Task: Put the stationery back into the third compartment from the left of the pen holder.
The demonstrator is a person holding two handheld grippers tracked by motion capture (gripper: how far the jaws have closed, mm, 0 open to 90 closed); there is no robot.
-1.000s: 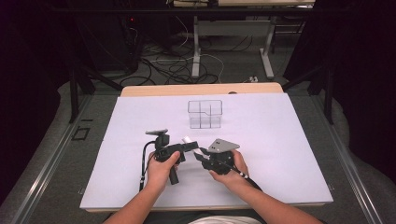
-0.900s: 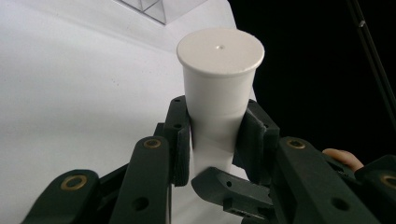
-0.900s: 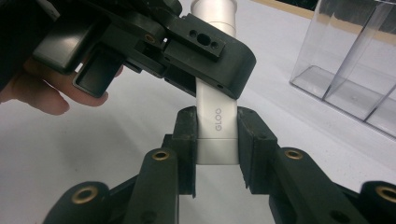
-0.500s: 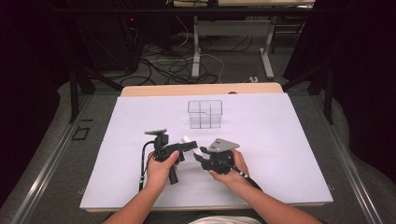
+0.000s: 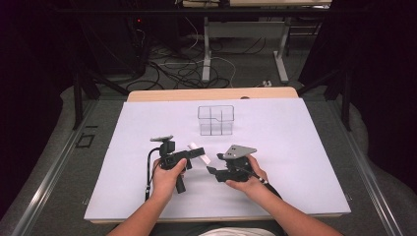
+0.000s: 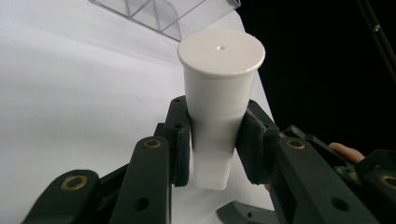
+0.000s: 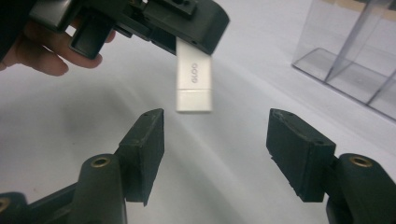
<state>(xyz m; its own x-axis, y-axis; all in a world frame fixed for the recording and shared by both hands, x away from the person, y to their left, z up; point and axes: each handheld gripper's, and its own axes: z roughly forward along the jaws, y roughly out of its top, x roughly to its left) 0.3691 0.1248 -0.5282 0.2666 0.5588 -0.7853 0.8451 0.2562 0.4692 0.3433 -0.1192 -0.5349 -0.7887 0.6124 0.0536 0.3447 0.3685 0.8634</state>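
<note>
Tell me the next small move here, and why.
Probably carry the glue stick toward the clear divided box. The left tool is clamped on its body, cap end out, while the right tool has just been opening, nothing between its jaws, and sits apart from the stick. So the stick rests with the left tool alone.

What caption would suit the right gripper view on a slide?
Open right gripper faces a white capped glue stick clamped by the left gripper.
</note>
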